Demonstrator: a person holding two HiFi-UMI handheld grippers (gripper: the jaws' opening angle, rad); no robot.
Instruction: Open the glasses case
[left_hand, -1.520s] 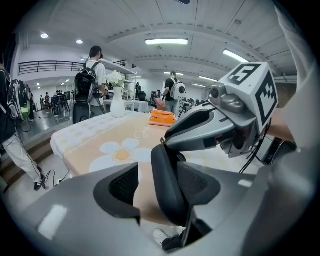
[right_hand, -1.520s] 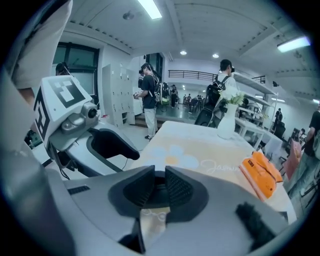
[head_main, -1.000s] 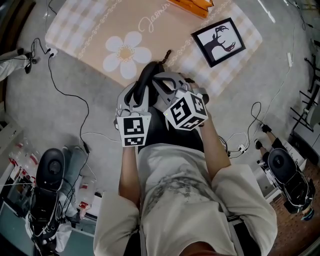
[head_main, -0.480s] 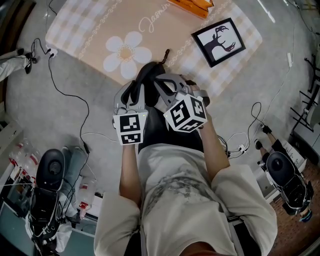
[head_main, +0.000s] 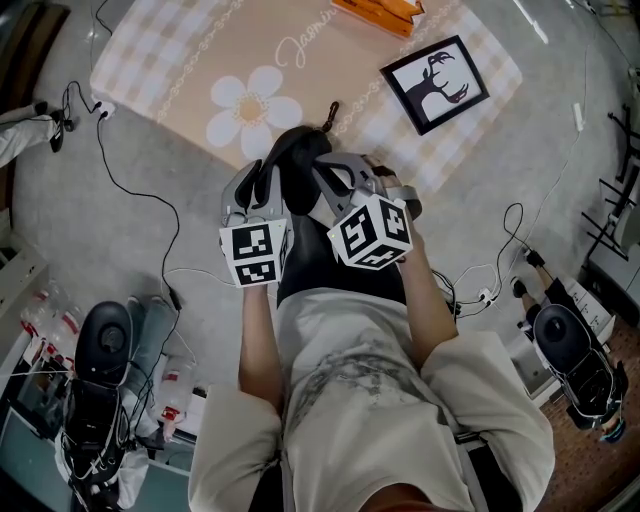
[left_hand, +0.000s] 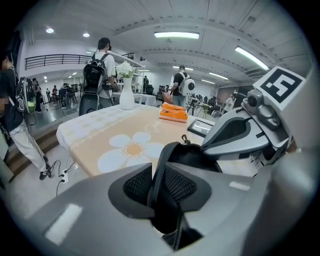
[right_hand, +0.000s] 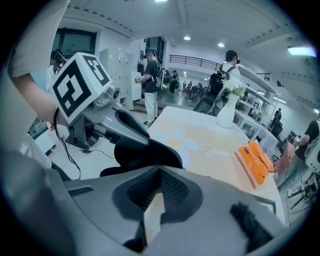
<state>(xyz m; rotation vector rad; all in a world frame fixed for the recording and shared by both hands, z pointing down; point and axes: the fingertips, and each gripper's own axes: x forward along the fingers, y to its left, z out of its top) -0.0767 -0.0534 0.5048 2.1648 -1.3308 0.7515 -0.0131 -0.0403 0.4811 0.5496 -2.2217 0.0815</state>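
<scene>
Both my tools meet on the black glasses case (head_main: 292, 160) in the head view, just off the table (head_main: 200, 50) edge. Left gripper view: my left gripper (left_hand: 159, 182) has just been closing and pinches the case's rim. Right gripper view: my right gripper (right_hand: 160, 172) has its tips pressed onto the case's edge.

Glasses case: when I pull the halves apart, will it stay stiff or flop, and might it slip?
Probably stiff: the glasses case keeps its rounded shell while pinched by one rim in the left tool, whose jaws have just been closing. Likely light: a thin, hollow shell. Slip seems unlikely against the meshed pads.
</scene>
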